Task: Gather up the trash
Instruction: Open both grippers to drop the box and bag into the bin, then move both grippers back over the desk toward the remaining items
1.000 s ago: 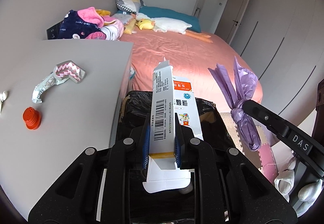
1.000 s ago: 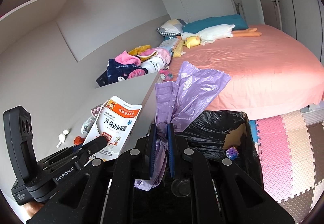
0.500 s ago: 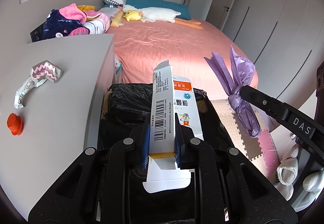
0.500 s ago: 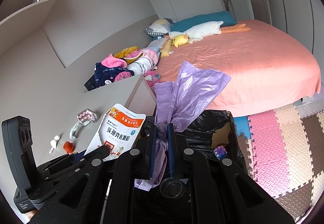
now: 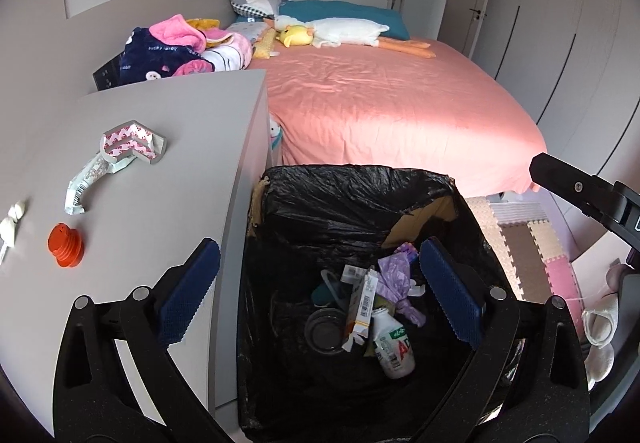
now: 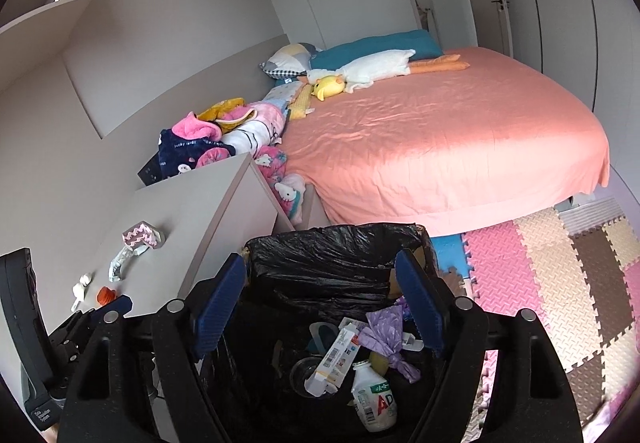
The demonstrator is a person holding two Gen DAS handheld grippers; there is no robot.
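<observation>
On the smooth grey desktop [image 5: 168, 203] to my left wait an orange ribbed plastic cap [image 5: 65, 245], a crumpled foil wrapper [image 5: 86, 181] and a zigzag-patterned foam corner piece [image 5: 130, 145], presumably the next trash to collect. My left gripper [image 5: 318, 293] hangs over the black-lined trash bin [image 5: 352, 199], jaws opening wide with nothing between them, so the flat cardboard medicine box [image 5: 360, 307] lies inside by a white plastic bottle [image 5: 394, 343]. My right gripper [image 6: 320, 303] is opening too, empty, the soft, knotted purple plastic bag [image 6: 386, 339] below it in the bin.

light: soft daylight, bright | focus: sharp | edges: fisheye bend, dark corner vignette
</observation>
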